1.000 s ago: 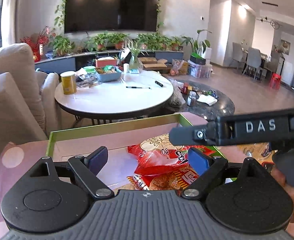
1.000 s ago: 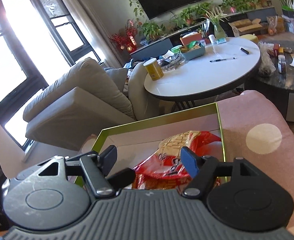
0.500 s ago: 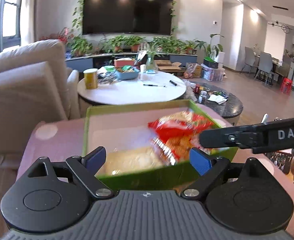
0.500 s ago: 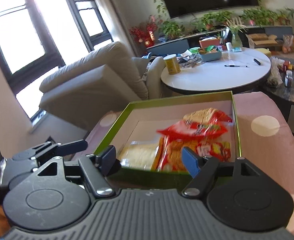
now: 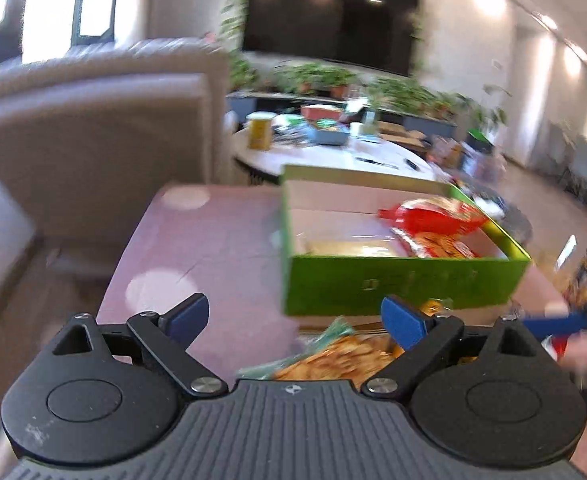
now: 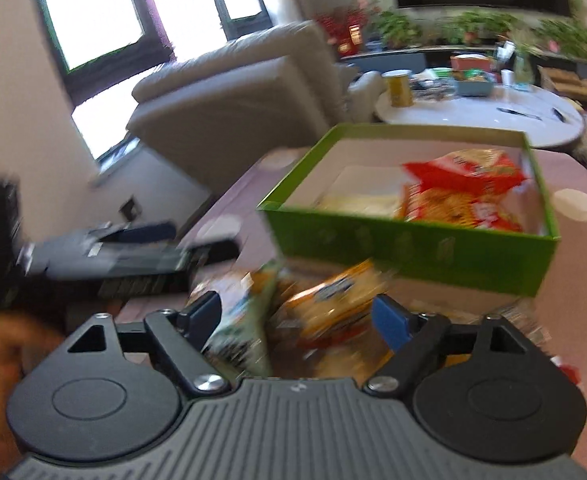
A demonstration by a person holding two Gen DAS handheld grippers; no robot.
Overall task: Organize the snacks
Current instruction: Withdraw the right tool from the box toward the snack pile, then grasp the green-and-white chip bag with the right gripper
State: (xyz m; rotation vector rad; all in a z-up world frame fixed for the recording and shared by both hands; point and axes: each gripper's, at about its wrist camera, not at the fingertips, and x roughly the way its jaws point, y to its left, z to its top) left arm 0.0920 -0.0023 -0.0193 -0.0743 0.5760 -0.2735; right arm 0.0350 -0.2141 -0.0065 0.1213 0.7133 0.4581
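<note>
A green box (image 5: 401,280) (image 6: 413,240) stands on the pink dotted tablecloth and holds a red snack bag (image 5: 433,216) (image 6: 465,184) and a pale packet (image 5: 349,246) (image 6: 361,202). Loose snack bags lie in front of the box: a yellow-orange one (image 6: 333,296) and a green-edged one (image 5: 333,354) (image 6: 245,320). My left gripper (image 5: 297,318) is open and empty, pulled back from the box, above the loose bag. My right gripper (image 6: 297,312) is open and empty over the loose bags. The left gripper also shows blurred in the right wrist view (image 6: 125,248).
The pink tablecloth (image 5: 213,248) spreads to the left of the box. A beige sofa (image 5: 105,140) stands behind it at left. A round white table (image 5: 333,156) with a yellow can (image 5: 259,130) and clutter lies beyond the box. Both views are motion-blurred.
Both grippers have drawn back out of the box toward me and to the left. The loose snack bags in front of the box have come into view.
</note>
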